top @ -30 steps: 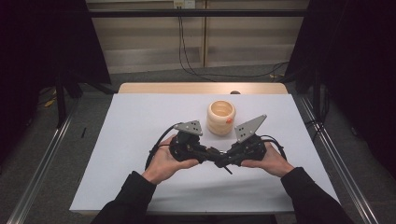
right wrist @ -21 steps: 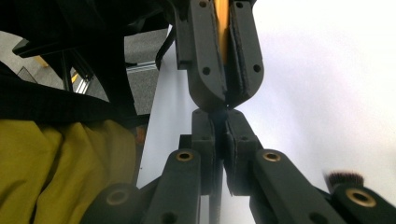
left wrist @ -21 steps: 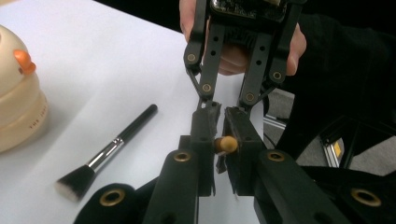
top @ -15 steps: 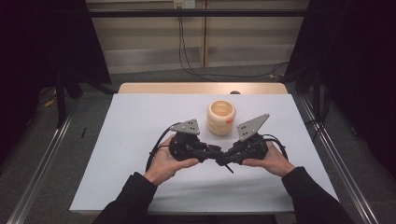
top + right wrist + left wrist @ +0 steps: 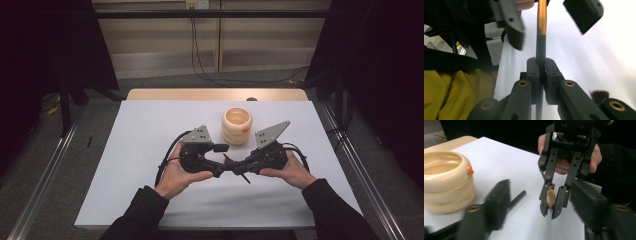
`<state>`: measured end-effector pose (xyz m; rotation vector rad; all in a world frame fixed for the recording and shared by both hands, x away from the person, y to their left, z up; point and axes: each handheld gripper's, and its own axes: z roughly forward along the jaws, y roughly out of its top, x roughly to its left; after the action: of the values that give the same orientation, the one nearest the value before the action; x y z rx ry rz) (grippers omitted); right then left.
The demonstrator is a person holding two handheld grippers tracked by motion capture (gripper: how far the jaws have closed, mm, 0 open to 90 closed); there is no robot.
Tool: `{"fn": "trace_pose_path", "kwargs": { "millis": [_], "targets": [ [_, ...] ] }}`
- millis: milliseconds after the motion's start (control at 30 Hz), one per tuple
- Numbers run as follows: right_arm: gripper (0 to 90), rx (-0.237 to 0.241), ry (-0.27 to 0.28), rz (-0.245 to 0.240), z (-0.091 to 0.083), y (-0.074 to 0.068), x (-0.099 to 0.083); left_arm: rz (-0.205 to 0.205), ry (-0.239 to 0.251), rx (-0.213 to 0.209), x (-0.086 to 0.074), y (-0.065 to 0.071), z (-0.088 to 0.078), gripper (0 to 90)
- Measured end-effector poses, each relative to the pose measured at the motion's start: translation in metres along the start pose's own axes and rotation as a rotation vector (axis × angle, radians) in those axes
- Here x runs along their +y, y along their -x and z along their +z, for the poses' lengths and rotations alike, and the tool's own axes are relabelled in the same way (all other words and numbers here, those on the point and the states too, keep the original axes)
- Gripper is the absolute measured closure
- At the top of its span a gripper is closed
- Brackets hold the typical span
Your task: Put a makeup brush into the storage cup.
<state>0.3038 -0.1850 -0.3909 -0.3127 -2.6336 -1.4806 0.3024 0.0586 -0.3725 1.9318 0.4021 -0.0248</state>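
Observation:
My two grippers meet tip to tip over the white table (image 5: 150,130). A slim brush handle (image 5: 541,25), black near the grip and golden farther out, is clamped in my right gripper (image 5: 541,66). In the left gripper view its wooden end (image 5: 551,195) points at the camera from the right gripper (image 5: 550,212). My left gripper (image 5: 220,161) has just been opening. Its jaws now stand apart on either side of the handle without touching it.
A cream container of stacked rings (image 5: 236,125) with a small orange bead (image 5: 469,169) stands just beyond the grippers. A thin black stick (image 5: 516,198) lies on the table under them, and dark bristles (image 5: 599,95) show beside the right gripper.
The left gripper's jaws, shut around the handle before, have spread apart and let it go. Both hands have stayed where they were, and the right gripper keeps its grip.

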Motion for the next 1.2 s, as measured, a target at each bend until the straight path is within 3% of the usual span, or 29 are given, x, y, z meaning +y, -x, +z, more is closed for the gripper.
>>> {"fn": "trace_pose_path", "kwargs": {
  "millis": [67, 167, 300, 367, 467, 600, 700, 867, 1100, 1133, 1200],
  "targets": [
    [84.3, -0.005, 0.006, 0.001, -0.001, 0.000, 0.000, -0.006, 0.010, 0.033, 0.000, 0.000, -0.001, 17.7],
    [84.3, -0.013, 0.020, 0.007, -0.003, 0.000, 0.000, -0.015, 0.020, 0.041, 0.000, -0.001, -0.004, 7.3],
    [84.2, -0.032, 0.037, 0.011, -0.005, 0.001, 0.000, 0.018, 0.047, 0.044, 0.000, 0.002, -0.007, 4.3],
    [84.2, -0.040, 0.049, 0.017, -0.006, 0.002, 0.000, 0.027, 0.060, 0.048, -0.001, 0.003, -0.009, 3.7],
    [84.2, -0.043, 0.057, 0.015, -0.007, 0.002, 0.000, 0.023, 0.081, 0.088, -0.003, 0.003, -0.013, 3.4],
    [84.2, -0.054, 0.067, 0.021, -0.008, 0.002, 0.000, 0.018, 0.092, 0.082, -0.007, 0.000, -0.018, 3.4],
    [84.2, -0.074, 0.079, 0.024, -0.009, 0.002, 0.000, 0.024, 0.105, 0.128, -0.009, 0.000, -0.021, 2.6],
    [84.2, -0.093, 0.095, 0.030, -0.011, 0.002, -0.001, -0.018, 0.156, 0.130, -0.018, -0.003, -0.029, 2.5],
    [84.2, -0.102, 0.116, 0.032, -0.012, 0.002, -0.001, -0.020, 0.152, 0.222, -0.032, -0.005, -0.042, 2.4],
    [84.2, -0.106, 0.121, 0.033, -0.013, 0.002, -0.001, -0.024, 0.162, 0.209, -0.034, -0.005, -0.043, 2.3],
    [84.2, -0.113, 0.127, 0.032, -0.013, 0.002, -0.001, -0.031, 0.154, 0.235, -0.038, -0.004, -0.046, 2.3]
  ]
}}
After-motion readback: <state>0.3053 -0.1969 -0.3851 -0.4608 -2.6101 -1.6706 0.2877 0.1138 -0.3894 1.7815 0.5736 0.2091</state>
